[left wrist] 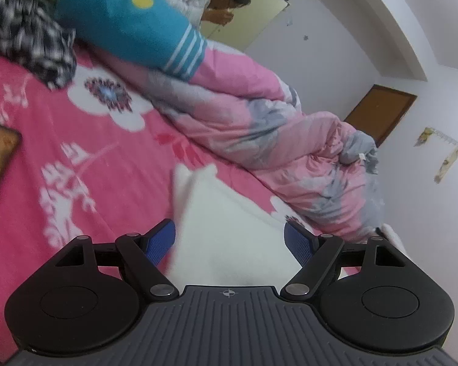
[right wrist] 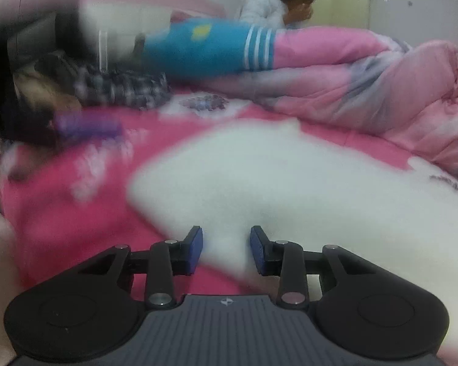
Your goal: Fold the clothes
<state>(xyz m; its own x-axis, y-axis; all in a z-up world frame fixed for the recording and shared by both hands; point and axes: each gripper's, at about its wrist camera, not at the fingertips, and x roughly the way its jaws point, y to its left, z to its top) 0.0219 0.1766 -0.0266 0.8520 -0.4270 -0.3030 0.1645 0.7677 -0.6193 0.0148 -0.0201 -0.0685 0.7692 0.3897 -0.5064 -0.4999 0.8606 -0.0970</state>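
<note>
A soft white fleecy garment (right wrist: 290,183) is lying spread on a bed covered by a bright pink sheet with white flower prints (left wrist: 76,158). In the right wrist view it is filling the middle and right of the picture, blurred. In the left wrist view, one raised fold of the same white garment (left wrist: 229,228) is standing up close to the camera.

The left hand-held gripper (left wrist: 230,242) is reaching over this fold. Its blue-padded fingers (left wrist: 160,242) are standing wide apart, one on either side of the cloth, with the left pad touching or very near its edge; whether either pad is pressing cannot be told.

The right hand-held gripper (right wrist: 226,248) is hovering just over the near edge of the white garment. Its blue pads (right wrist: 195,248) are standing partly apart with white cloth showing in the gap between them; the blur is hiding whether they are pinching any of it.

Farther out, a rumpled pink and grey quilt (left wrist: 274,140) is lying along the far side of the bed. A turquoise garment with white stripes and a yellow dot (left wrist: 128,21) is resting on it, and a crumpled black-and-white checked cloth (left wrist: 27,45) is lying just beside that. A blurred purple object (right wrist: 85,126) is lying on the sheet. Beyond the bed, a person in a pale top (right wrist: 268,6) is leaning forward near a white wall with a brown door (left wrist: 381,116).
</note>
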